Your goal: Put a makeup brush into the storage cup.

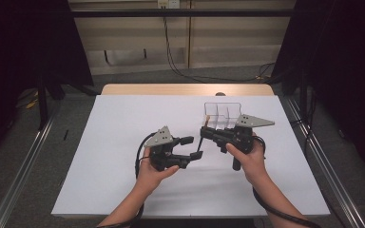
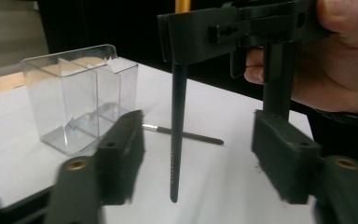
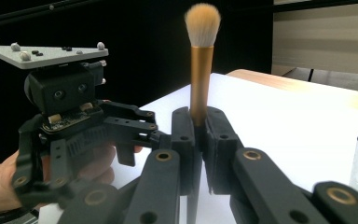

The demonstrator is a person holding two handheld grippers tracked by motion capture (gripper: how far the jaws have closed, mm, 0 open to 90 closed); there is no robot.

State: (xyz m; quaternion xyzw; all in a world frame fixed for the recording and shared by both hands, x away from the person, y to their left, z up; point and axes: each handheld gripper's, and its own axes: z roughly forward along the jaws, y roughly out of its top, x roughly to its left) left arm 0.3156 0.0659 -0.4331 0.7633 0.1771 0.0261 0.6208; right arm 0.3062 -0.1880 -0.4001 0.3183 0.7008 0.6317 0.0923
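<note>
A makeup brush (image 3: 201, 70) with a gold ferrule and pale bristles stands upright, and my right gripper (image 3: 200, 126) is shut on its ferrule. Its black handle (image 2: 177, 130) hangs down to just above the white table, between the open jaws of my left gripper (image 2: 200, 140); neither jaw touches it. In the high view the left gripper (image 1: 193, 147) points right and the right gripper (image 1: 203, 132) points left, tips close together at mid-table. A second, thin brush (image 2: 182, 134) lies flat on the table behind the hanging handle.
A clear plastic organizer (image 1: 223, 114) with several compartments stands just behind the grippers; it also appears as a clear organizer (image 2: 79, 98) to the left of my left jaws. The white table cover (image 1: 123, 180) spreads wide to the left and front. The wooden table edge (image 1: 185, 89) runs along the back.
</note>
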